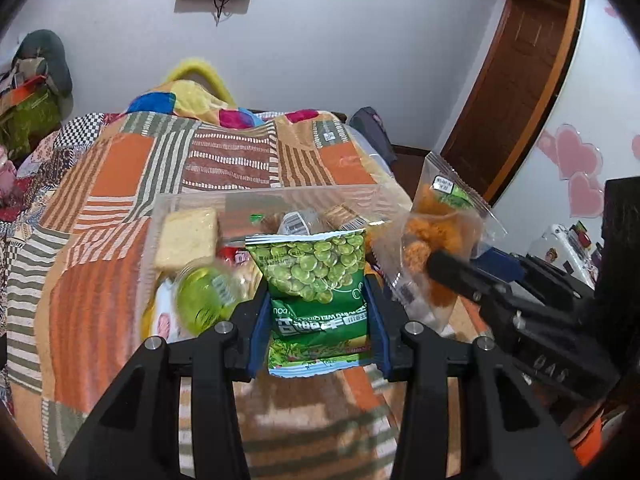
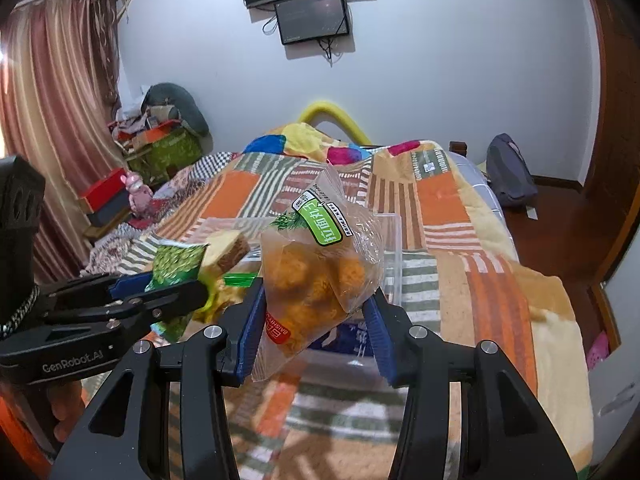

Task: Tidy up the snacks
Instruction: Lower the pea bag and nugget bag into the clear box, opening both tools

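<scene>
My left gripper [image 1: 318,300] is shut on a green pea snack bag [image 1: 316,280] and holds it upright just above the near side of a clear plastic box [image 1: 180,200] on the bed. My right gripper [image 2: 316,304] is shut on a clear bag of orange noodle balls [image 2: 316,276], held above the box's right part [image 2: 394,248]. In the left wrist view the orange bag [image 1: 436,236] and right gripper [image 1: 452,268] are to the right. In the right wrist view the pea bag [image 2: 174,264] and left gripper [image 2: 168,292] are to the left.
The box holds several snacks: a wrapped cake slice [image 1: 186,238], a green-yellow packet [image 1: 204,296], small wrapped packets [image 1: 296,222]. It sits on a patchwork blanket [image 1: 100,240] covering the bed. A wooden door [image 1: 516,80] is at right, clutter [image 2: 160,148] at left.
</scene>
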Demonstrator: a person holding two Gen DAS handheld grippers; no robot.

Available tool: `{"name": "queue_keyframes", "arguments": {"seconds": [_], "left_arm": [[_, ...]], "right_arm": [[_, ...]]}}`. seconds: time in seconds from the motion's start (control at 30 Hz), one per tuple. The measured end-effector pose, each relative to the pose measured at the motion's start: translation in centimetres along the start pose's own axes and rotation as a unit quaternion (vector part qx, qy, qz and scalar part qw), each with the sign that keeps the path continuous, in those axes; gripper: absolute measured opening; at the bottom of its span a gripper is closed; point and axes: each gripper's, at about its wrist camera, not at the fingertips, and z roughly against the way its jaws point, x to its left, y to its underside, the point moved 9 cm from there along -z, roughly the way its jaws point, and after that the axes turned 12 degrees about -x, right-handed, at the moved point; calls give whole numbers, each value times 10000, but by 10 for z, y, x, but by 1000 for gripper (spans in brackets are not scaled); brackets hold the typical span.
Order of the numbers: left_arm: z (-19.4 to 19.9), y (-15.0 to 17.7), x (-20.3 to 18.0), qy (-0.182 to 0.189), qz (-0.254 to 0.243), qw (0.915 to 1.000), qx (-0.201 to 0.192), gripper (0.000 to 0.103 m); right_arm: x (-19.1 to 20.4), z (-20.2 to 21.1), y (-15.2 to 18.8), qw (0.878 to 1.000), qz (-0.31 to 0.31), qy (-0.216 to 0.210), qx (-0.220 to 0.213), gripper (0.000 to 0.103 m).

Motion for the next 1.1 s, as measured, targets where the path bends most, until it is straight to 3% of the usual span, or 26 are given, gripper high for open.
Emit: {"name": "queue_keyframes", "arguments": {"seconds": [0.3, 0.57, 0.8, 1.1], "left_arm": [[-40, 0, 8, -199, 3, 9997, 153, 43], [-34, 3, 3, -220, -135, 9996, 115, 46], [17, -19, -2, -212, -78, 9992, -345, 46], [132, -52, -15, -386, -307, 9901, -1313, 46]], "right_arm": [[-7, -31, 3, 9998, 33, -133, 173, 45], [-12, -23, -1, 9999, -46, 5, 135, 61], [-10, 11, -21, 9998, 49, 130, -122, 62], [20, 106, -68, 9954, 53, -7, -959, 63]]}}
